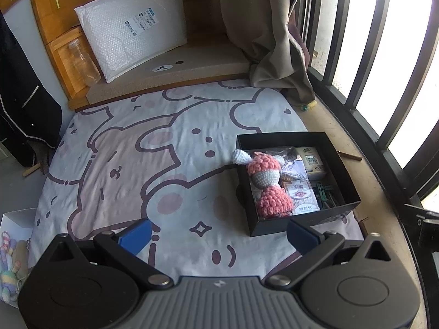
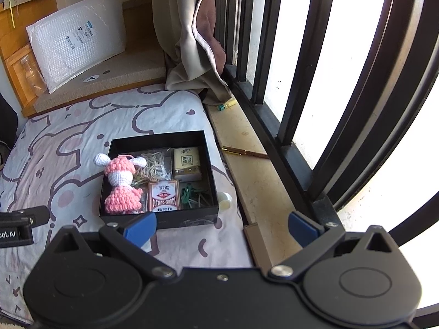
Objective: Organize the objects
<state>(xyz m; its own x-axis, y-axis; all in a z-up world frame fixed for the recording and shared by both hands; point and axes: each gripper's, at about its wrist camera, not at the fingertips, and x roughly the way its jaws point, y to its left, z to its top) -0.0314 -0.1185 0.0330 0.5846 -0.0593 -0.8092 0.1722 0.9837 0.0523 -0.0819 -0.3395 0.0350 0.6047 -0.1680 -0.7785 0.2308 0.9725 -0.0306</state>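
Box (image 2: pixel 162 220) below both gaping claws.

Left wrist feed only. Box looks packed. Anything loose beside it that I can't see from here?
Observer: Yes. A small pale cap lies on the blanket just outside the black box, at its near window-side corner.
Operator: Right tongs holding anything?
Observer: No. The right tongs are open and empty, short of the box.
Operator: What's behind the doll's head?
Observer: A clear bag of pale cord, tucked behind the crochet doll.
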